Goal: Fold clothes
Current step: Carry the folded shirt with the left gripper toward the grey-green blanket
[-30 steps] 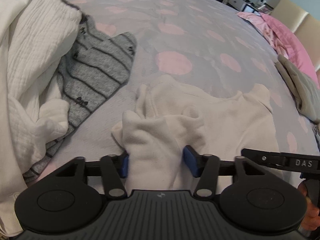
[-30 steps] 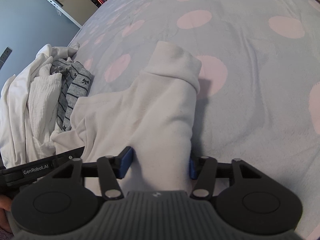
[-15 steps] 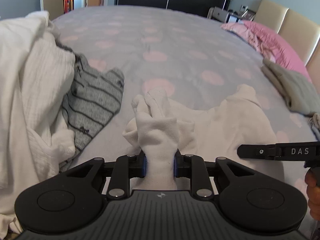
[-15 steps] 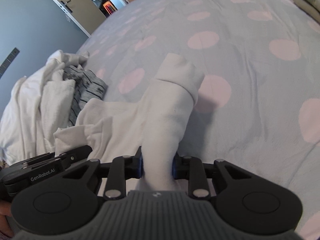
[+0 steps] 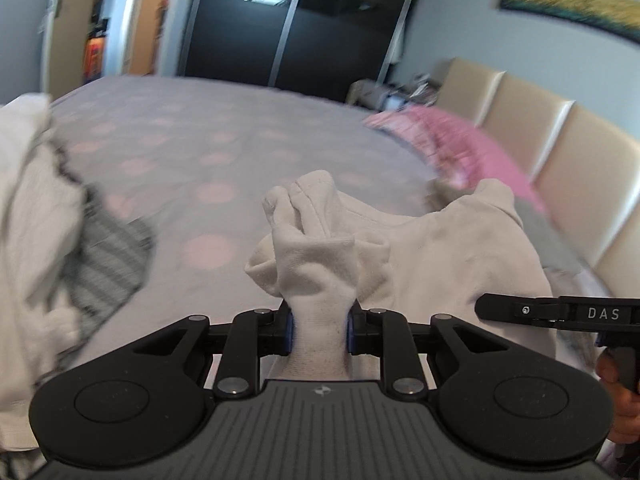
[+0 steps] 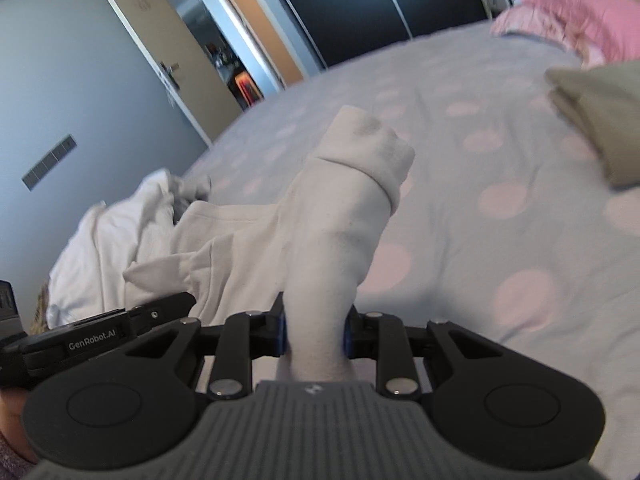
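Observation:
A cream-white sweatshirt point(image 5: 448, 256) hangs lifted above the bed, held by both grippers. My left gripper point(image 5: 319, 330) is shut on one bunched end of it, with folds of cloth standing up ahead of the fingers. My right gripper point(image 6: 314, 334) is shut on a sleeve point(image 6: 352, 208) of the same sweatshirt, its cuff pointing away from me. The body of the sweatshirt point(image 6: 224, 256) sags between the two grippers. The right gripper's tip shows at the right edge of the left wrist view point(image 5: 556, 310).
The bed point(image 5: 208, 148) has a grey cover with pink dots. A heap of white and grey striped clothes point(image 5: 48, 248) lies at the left. A pink pillow point(image 5: 472, 148) and a folded beige garment point(image 6: 600, 116) lie at the right, by the padded headboard point(image 5: 552, 128).
Both grippers closed on the sweatshirt, then rose and tilted up, lifting it off the bed. The views now show the room walls and doors beyond the bed.

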The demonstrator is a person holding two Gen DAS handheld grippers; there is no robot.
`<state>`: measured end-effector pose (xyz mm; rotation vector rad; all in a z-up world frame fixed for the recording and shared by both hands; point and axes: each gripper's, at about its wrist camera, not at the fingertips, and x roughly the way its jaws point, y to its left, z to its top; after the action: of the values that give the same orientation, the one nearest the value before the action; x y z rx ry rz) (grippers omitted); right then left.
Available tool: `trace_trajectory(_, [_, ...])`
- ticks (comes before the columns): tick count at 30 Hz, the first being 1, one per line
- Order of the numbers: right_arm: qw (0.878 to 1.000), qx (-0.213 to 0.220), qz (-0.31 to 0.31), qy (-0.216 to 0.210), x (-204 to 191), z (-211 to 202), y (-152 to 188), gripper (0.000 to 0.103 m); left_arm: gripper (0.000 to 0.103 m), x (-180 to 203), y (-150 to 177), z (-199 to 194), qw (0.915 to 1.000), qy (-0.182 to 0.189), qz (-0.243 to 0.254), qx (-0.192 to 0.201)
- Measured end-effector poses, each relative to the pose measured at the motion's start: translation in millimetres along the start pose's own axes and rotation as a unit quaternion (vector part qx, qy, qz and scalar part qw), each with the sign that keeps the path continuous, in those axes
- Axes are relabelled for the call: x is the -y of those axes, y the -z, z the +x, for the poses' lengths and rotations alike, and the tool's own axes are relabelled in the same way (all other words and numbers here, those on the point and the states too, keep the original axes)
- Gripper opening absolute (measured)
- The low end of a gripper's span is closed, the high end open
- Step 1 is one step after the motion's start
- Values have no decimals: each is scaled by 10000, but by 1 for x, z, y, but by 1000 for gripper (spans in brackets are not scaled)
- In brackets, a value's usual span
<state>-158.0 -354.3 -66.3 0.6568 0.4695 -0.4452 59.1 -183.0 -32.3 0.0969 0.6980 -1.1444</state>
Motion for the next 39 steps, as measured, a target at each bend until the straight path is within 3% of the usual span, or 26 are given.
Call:
trace_trajectory(8, [9976, 603, -305, 181, 53, -107, -32, 27, 20, 98, -19, 12, 9962, 824, 122, 255])
trace_trajectory(19, [9905, 974, -236, 936, 164, -218, -101, 27, 20, 256, -36, 74, 9807, 1879, 504, 186])
trace_trajectory(31, [9804, 976, -179, 1701, 288, -281, -119, 27, 20, 379, -1, 164, 9637, 2463, 957, -368])
trace_trajectory(39, [9767, 616, -203, 2046, 352, -292, -123, 27, 19, 422, 29, 208, 9542, 2691, 1076, -736])
